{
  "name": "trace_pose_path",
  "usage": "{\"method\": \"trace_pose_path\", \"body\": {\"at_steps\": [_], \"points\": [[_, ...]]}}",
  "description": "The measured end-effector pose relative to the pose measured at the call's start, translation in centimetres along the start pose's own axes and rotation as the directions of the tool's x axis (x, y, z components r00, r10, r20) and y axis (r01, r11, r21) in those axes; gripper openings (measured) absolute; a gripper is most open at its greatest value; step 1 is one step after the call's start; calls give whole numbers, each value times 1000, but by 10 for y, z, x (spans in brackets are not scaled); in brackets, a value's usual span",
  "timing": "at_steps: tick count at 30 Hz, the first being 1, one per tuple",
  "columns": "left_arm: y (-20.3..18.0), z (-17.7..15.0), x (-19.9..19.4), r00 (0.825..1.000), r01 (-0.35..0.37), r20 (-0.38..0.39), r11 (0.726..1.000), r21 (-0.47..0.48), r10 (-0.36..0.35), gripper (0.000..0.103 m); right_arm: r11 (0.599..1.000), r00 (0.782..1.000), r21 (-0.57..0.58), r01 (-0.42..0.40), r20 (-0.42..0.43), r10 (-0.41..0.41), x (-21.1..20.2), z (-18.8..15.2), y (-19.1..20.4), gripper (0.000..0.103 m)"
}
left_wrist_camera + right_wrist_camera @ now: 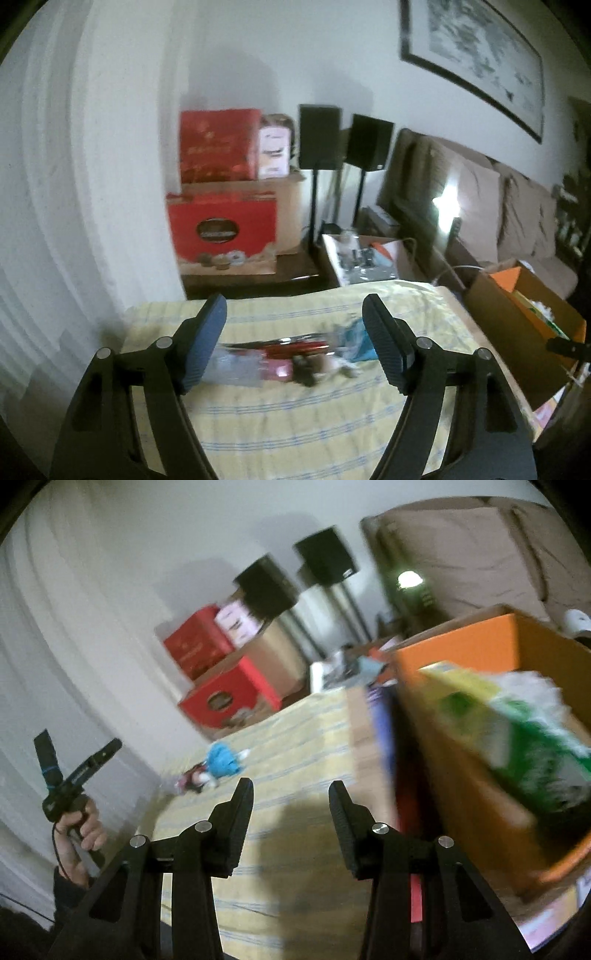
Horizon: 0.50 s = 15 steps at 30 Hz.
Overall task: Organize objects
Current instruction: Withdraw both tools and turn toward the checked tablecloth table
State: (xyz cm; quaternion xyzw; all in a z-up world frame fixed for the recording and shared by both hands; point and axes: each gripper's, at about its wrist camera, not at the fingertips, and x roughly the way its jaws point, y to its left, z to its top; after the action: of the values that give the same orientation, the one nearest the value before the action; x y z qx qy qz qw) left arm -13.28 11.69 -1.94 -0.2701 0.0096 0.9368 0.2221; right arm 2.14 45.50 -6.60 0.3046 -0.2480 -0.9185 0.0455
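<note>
White walls (110, 147) close off the room, and a dark-framed picture (476, 55) hangs high on the one behind the sofa (517, 206), which wears a brown cover. Two black speakers (319, 136) stand on thin stands in the corner, beside stacked red boxes (221, 229) on brown cartons (print too blurred to read). A bright glare (447, 199) shows at the sofa's near end. A yellow striped cloth (295, 417) covers the table.

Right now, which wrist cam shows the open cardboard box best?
Right wrist: the cardboard box fills the right side, orange flap up, with blurred green and yellow packaging inside. Left wrist catches the same box only small at the right edge, its contents barely showing.
</note>
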Motion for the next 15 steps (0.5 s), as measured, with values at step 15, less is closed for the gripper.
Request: {"method": "trace_pose_path", "body": {"at_steps": [15], "points": [[114, -59, 38, 991, -62, -127, 979, -193, 38, 78, 929, 966, -364, 70, -207, -154, 147, 2, 127, 70]]}}
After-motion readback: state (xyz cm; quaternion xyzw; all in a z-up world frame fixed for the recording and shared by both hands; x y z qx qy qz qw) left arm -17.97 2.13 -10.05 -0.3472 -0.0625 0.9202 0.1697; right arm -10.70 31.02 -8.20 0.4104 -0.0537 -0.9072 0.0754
